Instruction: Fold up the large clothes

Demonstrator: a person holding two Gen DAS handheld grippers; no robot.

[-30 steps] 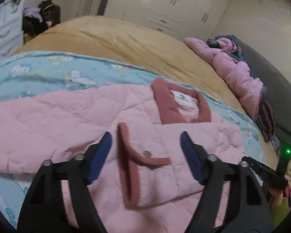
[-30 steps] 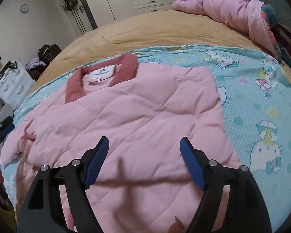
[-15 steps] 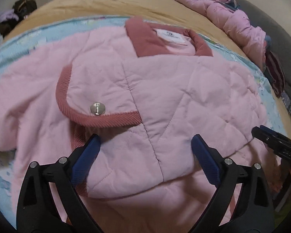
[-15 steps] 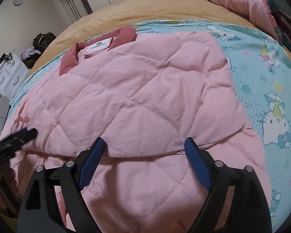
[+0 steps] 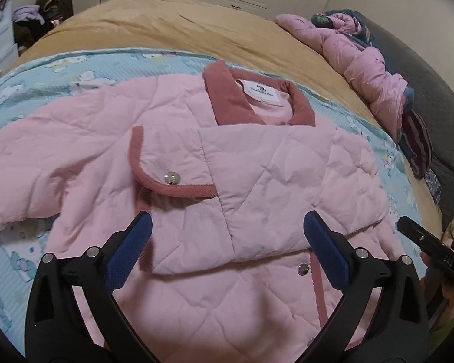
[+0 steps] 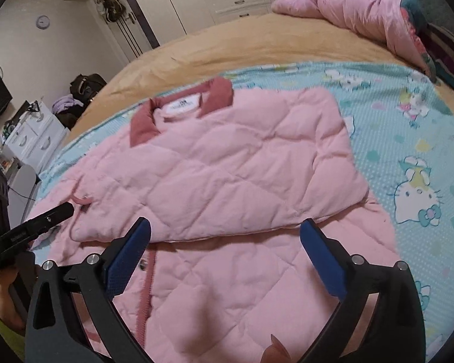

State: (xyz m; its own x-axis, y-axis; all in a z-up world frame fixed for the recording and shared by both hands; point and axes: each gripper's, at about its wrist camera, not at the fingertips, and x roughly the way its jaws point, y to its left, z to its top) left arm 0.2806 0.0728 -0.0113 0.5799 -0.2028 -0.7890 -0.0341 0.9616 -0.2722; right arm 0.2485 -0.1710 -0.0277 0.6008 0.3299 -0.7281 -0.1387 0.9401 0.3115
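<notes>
The pink quilted jacket (image 5: pixel 257 181) is being left lying on the cartoon-print sheet (image 6: pixel 408 139) (right sleeve folded across); the left gripper (image 5: pixel 227 248) and right gripper (image 6: pixel 225 251) have just been opening, nothing gripped.

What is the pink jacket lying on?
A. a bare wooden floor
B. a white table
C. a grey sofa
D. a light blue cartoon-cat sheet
D: the jacket lies spread on the light blue sheet printed with cartoon cats, over a tan bed cover.
</notes>
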